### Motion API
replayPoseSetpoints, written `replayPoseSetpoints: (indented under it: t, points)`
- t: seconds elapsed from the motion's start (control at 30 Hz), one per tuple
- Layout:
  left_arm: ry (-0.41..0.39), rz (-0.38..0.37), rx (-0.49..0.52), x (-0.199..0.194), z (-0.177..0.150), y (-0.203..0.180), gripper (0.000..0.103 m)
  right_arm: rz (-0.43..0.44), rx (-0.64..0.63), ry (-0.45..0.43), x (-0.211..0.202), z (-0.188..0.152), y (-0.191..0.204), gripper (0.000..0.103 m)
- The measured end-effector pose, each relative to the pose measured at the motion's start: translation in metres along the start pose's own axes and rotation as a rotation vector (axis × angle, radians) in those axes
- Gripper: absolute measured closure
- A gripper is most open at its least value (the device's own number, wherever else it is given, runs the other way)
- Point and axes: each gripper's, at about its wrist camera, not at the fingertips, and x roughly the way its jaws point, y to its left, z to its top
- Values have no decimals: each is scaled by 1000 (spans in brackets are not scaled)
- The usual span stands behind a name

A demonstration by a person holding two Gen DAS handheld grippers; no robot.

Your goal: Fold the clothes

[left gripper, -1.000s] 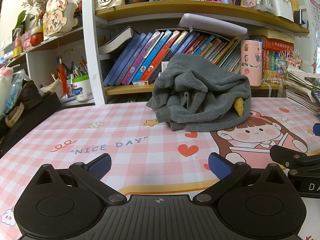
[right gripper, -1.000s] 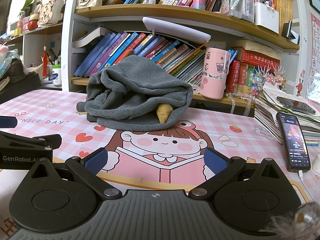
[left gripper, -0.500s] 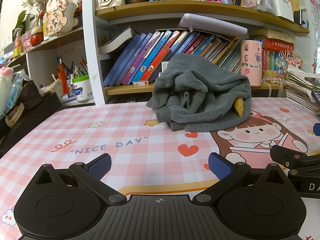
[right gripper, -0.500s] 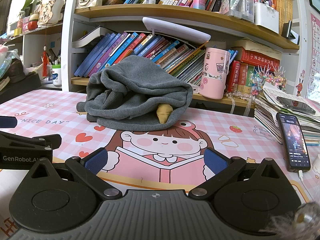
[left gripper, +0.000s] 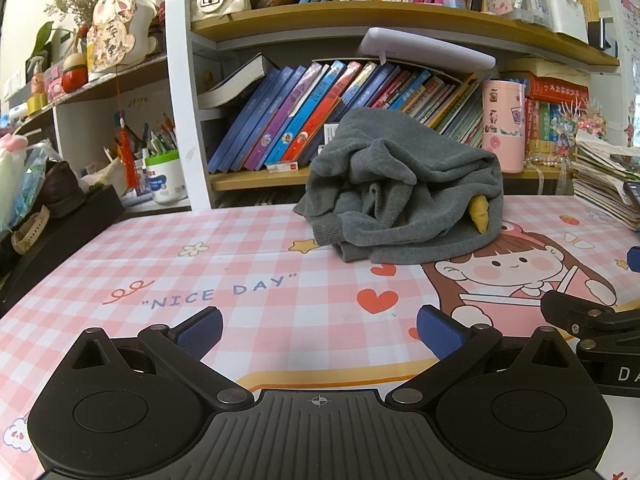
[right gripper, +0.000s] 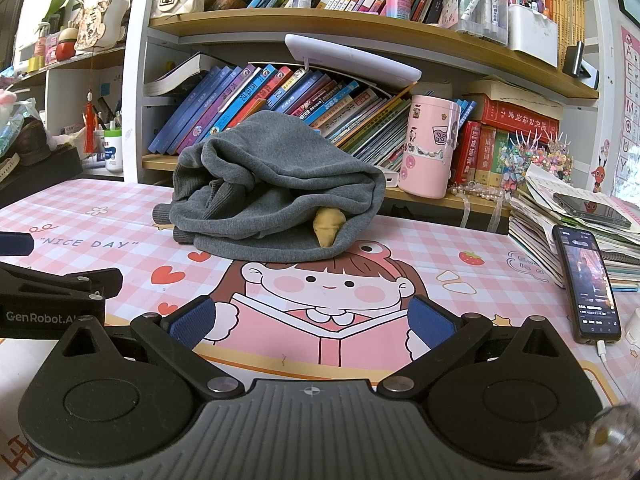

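A crumpled grey sweater lies in a heap at the back of the pink checked table mat, with a yellow patch poking out of its folds. My left gripper hovers open over the mat, well in front of the heap, blue pads wide apart and empty. My right gripper is likewise open and empty, nearer than the sweater. Each gripper's black body shows at the edge of the other's view.
A bookshelf full of books stands right behind the sweater. A pink tumbler sits on its lower shelf. A smartphone on a cable and a paper stack lie at the right. Dark boxes and clutter line the left edge.
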Motion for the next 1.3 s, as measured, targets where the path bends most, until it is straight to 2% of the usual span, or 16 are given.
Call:
replayPoseSetpoints:
  t: [0.67, 0.87, 0.97, 1.17, 1.3]
  points:
    - [15, 19, -5, 2, 1, -1, 0, 12, -8, 2, 0, 0, 1, 0]
    - [4, 10, -5, 2, 2, 0, 0, 81, -12, 12, 3, 2, 0, 0]
    - [32, -11, 19, 6, 4, -3, 0, 116, -11, 5, 6, 5, -1, 0]
    - [61, -6, 84, 14, 9, -9, 0, 175, -4, 5, 15, 13, -7, 0]
    - [-11, -23, 79, 16, 15, -7, 0, 200, -1, 1, 26, 22, -16, 0]
